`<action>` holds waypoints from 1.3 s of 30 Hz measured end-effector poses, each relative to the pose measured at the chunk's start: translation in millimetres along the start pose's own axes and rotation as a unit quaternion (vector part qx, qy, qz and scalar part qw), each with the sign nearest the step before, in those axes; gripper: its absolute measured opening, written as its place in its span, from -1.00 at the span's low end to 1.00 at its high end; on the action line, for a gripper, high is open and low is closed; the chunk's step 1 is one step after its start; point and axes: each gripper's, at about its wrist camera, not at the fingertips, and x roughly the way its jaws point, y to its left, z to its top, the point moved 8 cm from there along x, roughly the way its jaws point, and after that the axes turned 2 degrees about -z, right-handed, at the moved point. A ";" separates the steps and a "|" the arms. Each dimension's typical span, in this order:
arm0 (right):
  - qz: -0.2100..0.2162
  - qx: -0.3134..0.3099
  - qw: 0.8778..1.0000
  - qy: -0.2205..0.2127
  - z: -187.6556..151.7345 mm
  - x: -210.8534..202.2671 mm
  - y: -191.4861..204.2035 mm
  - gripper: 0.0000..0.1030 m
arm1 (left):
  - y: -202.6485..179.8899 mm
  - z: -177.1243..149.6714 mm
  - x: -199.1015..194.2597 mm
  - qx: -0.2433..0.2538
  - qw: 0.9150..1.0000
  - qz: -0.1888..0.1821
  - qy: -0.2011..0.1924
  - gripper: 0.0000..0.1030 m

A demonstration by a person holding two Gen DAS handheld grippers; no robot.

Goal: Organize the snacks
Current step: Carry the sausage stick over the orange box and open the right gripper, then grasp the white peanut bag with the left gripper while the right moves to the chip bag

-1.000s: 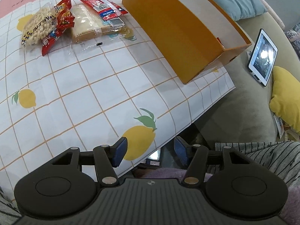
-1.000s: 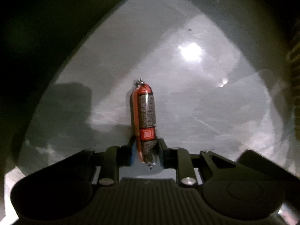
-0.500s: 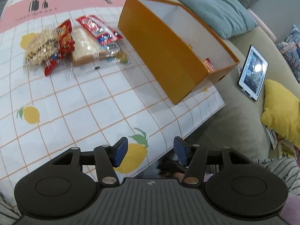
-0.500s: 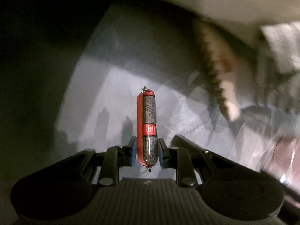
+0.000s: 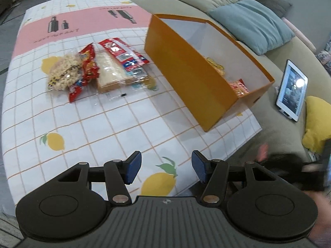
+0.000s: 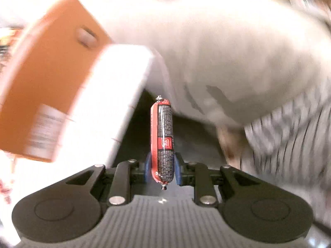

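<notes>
My right gripper (image 6: 162, 170) is shut on a red and grey sausage stick (image 6: 163, 140) that points forward, below the table edge near the orange box (image 6: 47, 78), which is blurred. My left gripper (image 5: 166, 168) is open and empty above the near edge of the lemon-print tablecloth (image 5: 93, 124). In the left wrist view the orange box (image 5: 194, 82) stands at the right with a few snack packs (image 5: 240, 86) inside. A pile of snacks lies left of it: a noodle bag (image 5: 62, 74), a red packet (image 5: 86, 70), a sandwich pack (image 5: 111, 74) and a red wafer pack (image 5: 122, 53).
A sofa with a blue cushion (image 5: 252, 22) and a yellow cushion (image 5: 316, 122) curves behind and right of the table. A tablet (image 5: 291, 91) stands on the sofa. Striped clothing (image 6: 289, 136) fills the right of the right wrist view.
My right gripper has risen from the dark floor under the table toward the box, still holding the sausage. My left gripper has pulled back and up, showing more of the table and box.
</notes>
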 end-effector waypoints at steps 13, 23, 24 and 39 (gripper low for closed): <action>0.191 -0.316 0.928 -0.048 130.3 -60.3 209.6 -0.60 | 11.0 17.7 6.3 -0.010 1.000 0.000 -0.025 0.28; 0.195 -0.353 0.905 0.132 117.5 52.2 311.5 -0.59 | 26.7 36.3 29.0 0.003 0.998 0.061 -0.031 0.28; 0.192 -0.358 0.904 0.133 115.4 56.8 314.3 -0.59 | 28.5 36.5 30.4 -0.005 0.997 0.065 -0.031 0.28; 0.188 -0.386 0.903 0.016 111.3 5.9 320.0 0.03 | 58.9 27.4 12.9 -0.120 0.976 0.174 -0.049 0.31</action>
